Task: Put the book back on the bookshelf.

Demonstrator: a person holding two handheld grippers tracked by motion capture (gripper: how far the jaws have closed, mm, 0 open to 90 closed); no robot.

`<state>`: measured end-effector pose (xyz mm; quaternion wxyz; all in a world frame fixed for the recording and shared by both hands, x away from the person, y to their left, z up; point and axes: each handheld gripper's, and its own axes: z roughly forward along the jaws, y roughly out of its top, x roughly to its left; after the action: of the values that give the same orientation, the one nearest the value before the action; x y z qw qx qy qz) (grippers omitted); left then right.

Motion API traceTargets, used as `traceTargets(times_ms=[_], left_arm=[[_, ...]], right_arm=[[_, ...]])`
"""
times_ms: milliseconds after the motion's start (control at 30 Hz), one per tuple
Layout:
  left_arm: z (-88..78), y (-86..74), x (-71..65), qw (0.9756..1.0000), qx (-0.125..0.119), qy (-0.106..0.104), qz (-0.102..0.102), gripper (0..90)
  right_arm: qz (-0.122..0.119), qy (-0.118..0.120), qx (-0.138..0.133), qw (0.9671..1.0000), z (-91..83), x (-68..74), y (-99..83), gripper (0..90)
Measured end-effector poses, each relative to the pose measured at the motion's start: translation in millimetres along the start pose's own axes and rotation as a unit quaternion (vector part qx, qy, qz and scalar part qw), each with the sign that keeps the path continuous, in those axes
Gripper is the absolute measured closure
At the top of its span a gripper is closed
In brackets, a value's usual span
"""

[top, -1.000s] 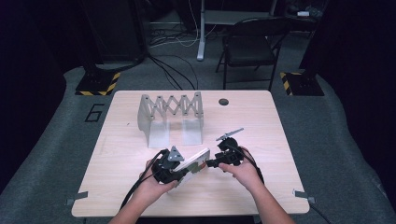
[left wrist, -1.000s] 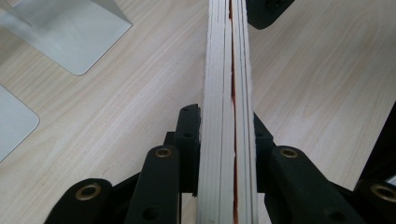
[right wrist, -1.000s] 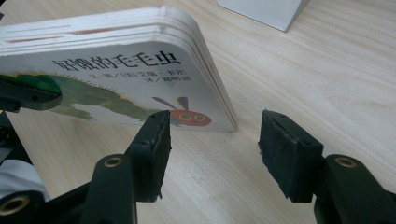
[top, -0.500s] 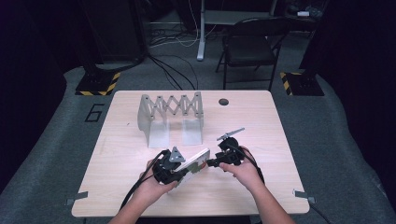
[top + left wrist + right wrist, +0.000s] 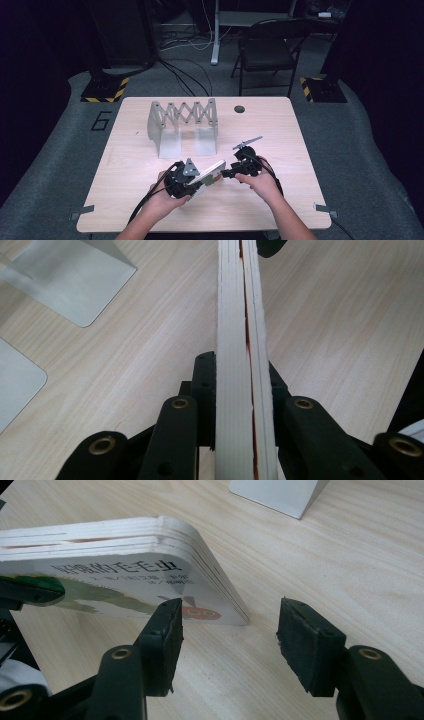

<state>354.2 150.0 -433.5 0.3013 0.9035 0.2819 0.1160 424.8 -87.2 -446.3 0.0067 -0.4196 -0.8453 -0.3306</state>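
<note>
While the high view has both hands low on the wooden table [image 5: 280,130], the left gripper [image 5: 186,181] clamps a board book [image 5: 210,173] by its near end, book angled up toward the right gripper [image 5: 231,173]. Book sits near the table's front edge, between the two hands, well apart from the metal accordion book rack [image 5: 184,126] farther back. Small dark round hole [image 5: 239,109] in the tabletop beyond the rack, folding chair [image 5: 268,49] on the floor behind.

Left gripper view: jaws pressed on both faces of the book [image 5: 242,355], seen edge-on, thick white page edges with a thin red line between them; pale metal plates of the rack [image 5: 75,277] at upper left on the wood.

Right gripper view gives what the others lack: the book's cover [image 5: 125,582] with printed characters, a green shape and a red spot, rounded corner lifted over the table. Right gripper [image 5: 227,630] pads stand apart with bare wood between them; left pad [image 5: 167,630] sits just under the cover's corner, whether touching I cannot tell. No grip there, jaws parted and holding nothing. A white rack foot [image 5: 280,492] shows at top.
</note>
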Motion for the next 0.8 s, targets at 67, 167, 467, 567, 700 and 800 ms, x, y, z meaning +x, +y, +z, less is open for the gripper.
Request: traceTargets(times_ms=[67,167,467,567,700,800], left_arm=[[0.5,0.1,-0.4,1.0000,-0.002,0.004,0.000,76.1],[0.8,1.2,-2.7,1.0000,-0.001,0.007,0.001,76.1],[3.3,6.8,-9.8,0.9998,-0.001,0.019,0.004,76.2],[3.1,9.3,-9.2,0.9998,-0.001,0.021,0.001,76.2],[2.3,13.0,-8.0,0.9998,-0.002,0.019,0.002,76.2],[0.7,16.6,-6.3,0.9998,-0.009,0.016,0.000,76.2]], right_arm=[[-0.003,0.001,0.000,1.0000,-1.2,-0.6,-0.2,43.4],[-0.003,0.002,-0.008,1.0000,-1.9,-1.1,-0.6,43.4],[0.001,-0.002,-0.012,0.9999,-9.8,-2.2,-0.3,43.6],[0.003,-0.001,-0.018,0.9998,-12.9,-2.2,-0.5,43.6],[0.001,-0.002,-0.017,0.9998,-15.2,-3.9,-2.5,43.6],[0.005,-0.004,-0.018,0.9998,-17.5,-5.9,-3.9,43.6]])
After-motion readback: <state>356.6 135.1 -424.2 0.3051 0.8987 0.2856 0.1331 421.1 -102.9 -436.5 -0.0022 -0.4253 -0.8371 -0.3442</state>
